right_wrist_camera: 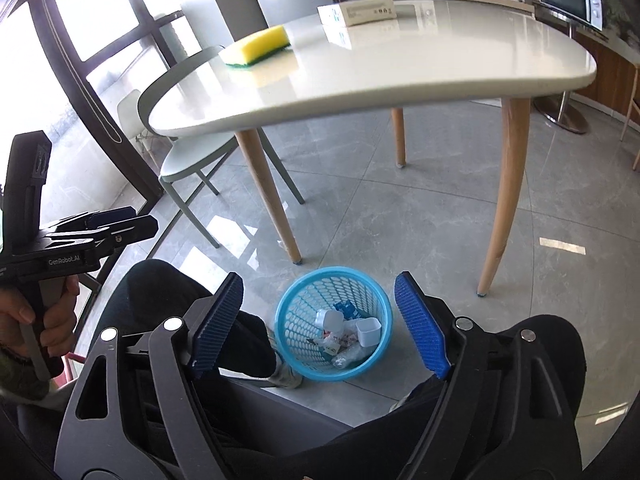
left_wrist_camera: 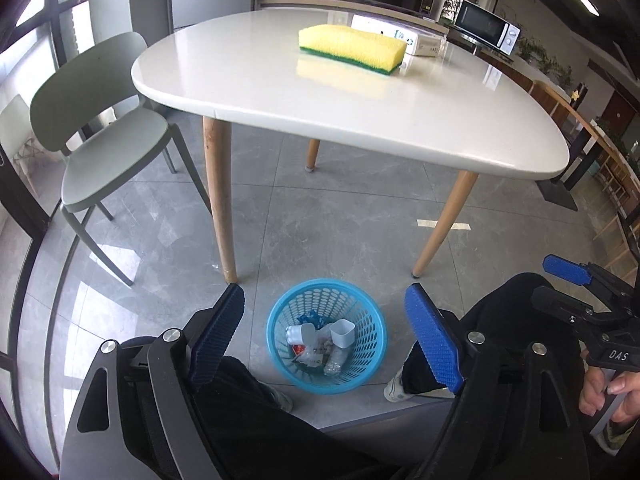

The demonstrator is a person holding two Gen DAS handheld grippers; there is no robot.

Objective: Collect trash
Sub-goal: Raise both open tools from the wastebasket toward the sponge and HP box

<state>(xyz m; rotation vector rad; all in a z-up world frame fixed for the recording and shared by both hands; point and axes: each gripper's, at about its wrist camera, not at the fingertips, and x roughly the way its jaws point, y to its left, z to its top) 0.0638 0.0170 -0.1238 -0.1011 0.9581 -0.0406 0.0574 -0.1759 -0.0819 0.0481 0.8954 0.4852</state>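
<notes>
A blue plastic basket (left_wrist_camera: pixel 376 344) stands on the floor in front of the white table, also in the right wrist view (right_wrist_camera: pixel 288 312). It holds trash (left_wrist_camera: pixel 320 344): a white cup (right_wrist_camera: pixel 369 331), crumpled clear plastic and wrappers. My left gripper (left_wrist_camera: pixel 326 320) is open and empty, held above the basket. My right gripper (right_wrist_camera: pixel 318 312) is open and empty, also above the basket. The right gripper shows at the right edge of the left wrist view (left_wrist_camera: pixel 576 276), and the left gripper at the left of the right wrist view (right_wrist_camera: pixel 116 220).
The white table (left_wrist_camera: pixel 280 92) carries a yellow-green sponge (left_wrist_camera: pixel 352 48) and a white box (right_wrist_camera: pixel 360 14). A pale green chair (left_wrist_camera: pixel 100 140) stands left of the table. Wooden table legs (left_wrist_camera: pixel 220 200) stand just behind the basket. The person's dark-trousered knees lie below both grippers.
</notes>
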